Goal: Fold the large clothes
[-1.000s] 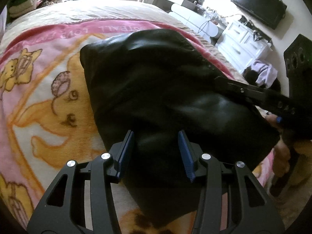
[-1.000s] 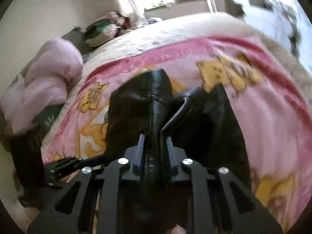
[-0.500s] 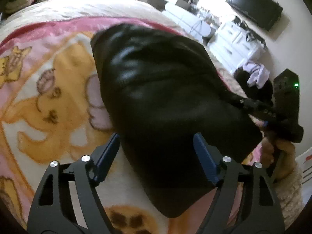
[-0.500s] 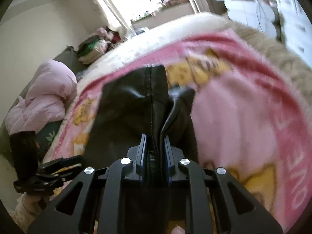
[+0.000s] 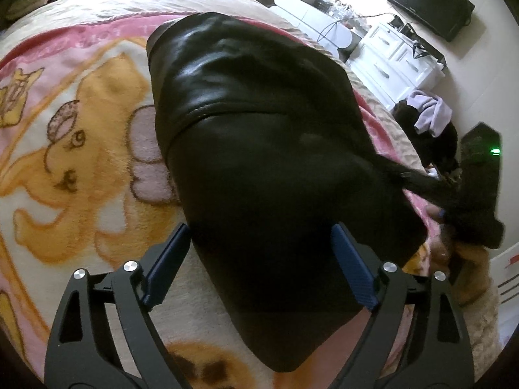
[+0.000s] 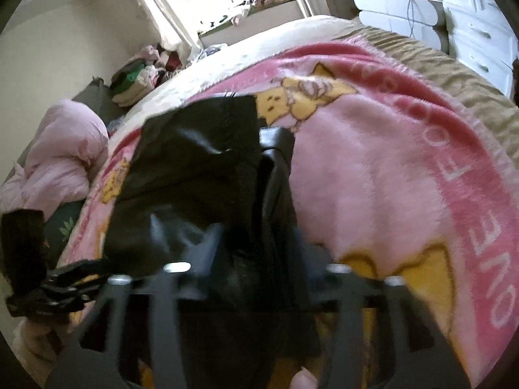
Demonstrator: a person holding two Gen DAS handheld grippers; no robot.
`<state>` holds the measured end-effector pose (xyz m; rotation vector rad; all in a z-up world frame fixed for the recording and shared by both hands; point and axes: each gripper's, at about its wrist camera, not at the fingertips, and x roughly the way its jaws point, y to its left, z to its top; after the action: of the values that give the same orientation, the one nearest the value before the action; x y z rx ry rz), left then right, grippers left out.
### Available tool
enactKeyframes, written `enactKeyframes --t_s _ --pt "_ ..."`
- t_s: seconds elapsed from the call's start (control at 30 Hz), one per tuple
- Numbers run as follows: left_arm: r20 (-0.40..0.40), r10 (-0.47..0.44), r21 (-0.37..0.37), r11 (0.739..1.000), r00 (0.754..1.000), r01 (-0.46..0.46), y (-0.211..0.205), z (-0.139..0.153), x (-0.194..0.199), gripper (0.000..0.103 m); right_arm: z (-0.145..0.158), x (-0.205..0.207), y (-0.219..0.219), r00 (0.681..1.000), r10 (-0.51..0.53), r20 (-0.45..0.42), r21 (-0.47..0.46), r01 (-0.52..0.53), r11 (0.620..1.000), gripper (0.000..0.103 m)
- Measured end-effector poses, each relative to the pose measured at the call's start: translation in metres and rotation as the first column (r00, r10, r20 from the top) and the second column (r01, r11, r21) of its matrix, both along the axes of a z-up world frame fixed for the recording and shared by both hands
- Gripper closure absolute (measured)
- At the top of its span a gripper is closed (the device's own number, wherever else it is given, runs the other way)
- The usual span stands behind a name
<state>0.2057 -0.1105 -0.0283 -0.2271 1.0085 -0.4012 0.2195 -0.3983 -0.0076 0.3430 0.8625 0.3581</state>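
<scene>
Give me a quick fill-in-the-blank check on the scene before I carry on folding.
1. The left tool is ___, with one finger on each side of the garment.
2. The garment's colour is ___.
3. The garment lies on a blanket whose border is ___ and which is printed with yellow cartoon animals.

Missing words: open; black; pink

Right gripper [image 6: 256,259] motion-blurred, jaws' state unclear; garment [image 6: 194,175] hem cut off btm.
</scene>
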Motion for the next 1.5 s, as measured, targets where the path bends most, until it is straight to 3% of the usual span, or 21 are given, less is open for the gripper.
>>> enactKeyframes --t_s 0.13,0.3,0.47,0.5,0.53,0.7,0.9,1.07,1.1,1.13,1.2,1.3,1.37,1.4,1.43,1.5 --pt "-0.002 -0.001 -0.01 1.0 1.0 0.001 0.001 0.0 0.001 0.022 0.011 -0.014 -0.019 1.0 0.022 0.018 0.13 -0.024 0.991 0.008" --pt "0.002 -0.001 -0.01 1.0 1.0 0.001 0.002 0.0 0.0 0.022 0.0 -0.019 -0.029 0.985 0.166 -0.049 0.279 -0.146 0.949 0.004" --pt "0.0 -0.001 -0.008 1.0 1.0 0.001 0.002 -0.001 0.0 0.022 -0.039 -0.011 -0.029 0.967 0.172 -0.186 0.291 -0.113 0.95 0.005" --pt "0.001 -0.002 -0.005 1.0 1.0 0.002 0.001 -0.001 0.0 0.022 -0.045 -0.011 -0.029 0.966 0.172 -0.192 0.322 -0.104 0.941 0.016" --pt "0.004 -0.001 0.0 1.0 1.0 0.001 0.001 0.0 0.001 0.022 -0.052 -0.012 -0.028 0.965 0.179 -0.193 0.38 -0.094 0.92 0.021" --pt "0.005 0.018 0.008 1.0 1.0 -0.018 0.009 0.002 0.006 0.022 -0.049 -0.026 -0.016 0.971 0.131 -0.202 0.384 -0.044 0.922 0.037" --pt "0.044 0.055 0.03 0.998 0.998 -0.056 0.022 0.016 0.005 0.022 -0.031 -0.053 0.019 0.978 0.096 -0.188 0.306 -0.035 0.951 0.038" --pt "0.057 0.035 0.103 0.994 0.998 -0.04 0.013 0.011 0.004 0.021 -0.025 -0.064 0.036 0.986 0.047 -0.161 0.193 -0.015 0.981 0.027" --pt "0.065 0.025 0.122 0.992 0.998 -0.033 0.01 0.01 0.003 0.02 -0.023 -0.063 0.035 0.983 0.047 -0.179 0.178 -0.015 0.984 0.017" --pt "0.069 0.019 0.129 0.991 0.997 -0.028 0.009 0.01 0.004 0.019 -0.018 -0.062 0.034 0.98 0.046 -0.194 0.156 -0.016 0.988 0.015" --pt "0.073 0.019 0.127 0.991 0.997 -0.028 0.009 0.011 0.003 0.019 0.008 -0.066 0.03 0.993 0.024 -0.119 0.067 -0.017 0.998 0.015" --pt "0.073 0.024 0.128 0.991 0.997 -0.034 0.008 0.009 0.004 0.018 0.048 -0.065 0.033 0.997 -0.036 0.068 -0.1 0.043 0.994 0.015" --pt "0.076 0.028 0.129 0.991 0.997 -0.038 0.007 0.009 0.003 0.018 0.069 -0.053 0.045 0.987 -0.016 0.162 -0.154 0.042 0.987 0.032" --pt "0.078 0.03 0.131 0.991 0.997 -0.04 0.006 0.009 0.002 0.018 0.075 -0.045 0.054 0.981 0.003 0.192 -0.18 0.032 0.983 0.053" --pt "0.077 0.031 0.131 0.991 0.997 -0.041 0.006 0.009 0.002 0.018 0.081 -0.033 0.07 0.975 0.044 0.22 -0.238 0.01 0.971 0.066" --pt "0.072 0.035 0.128 0.991 0.997 -0.044 0.006 0.009 0.003 0.018 0.079 -0.009 0.092 0.966 0.097 0.238 -0.341 -0.011 0.94 0.066"
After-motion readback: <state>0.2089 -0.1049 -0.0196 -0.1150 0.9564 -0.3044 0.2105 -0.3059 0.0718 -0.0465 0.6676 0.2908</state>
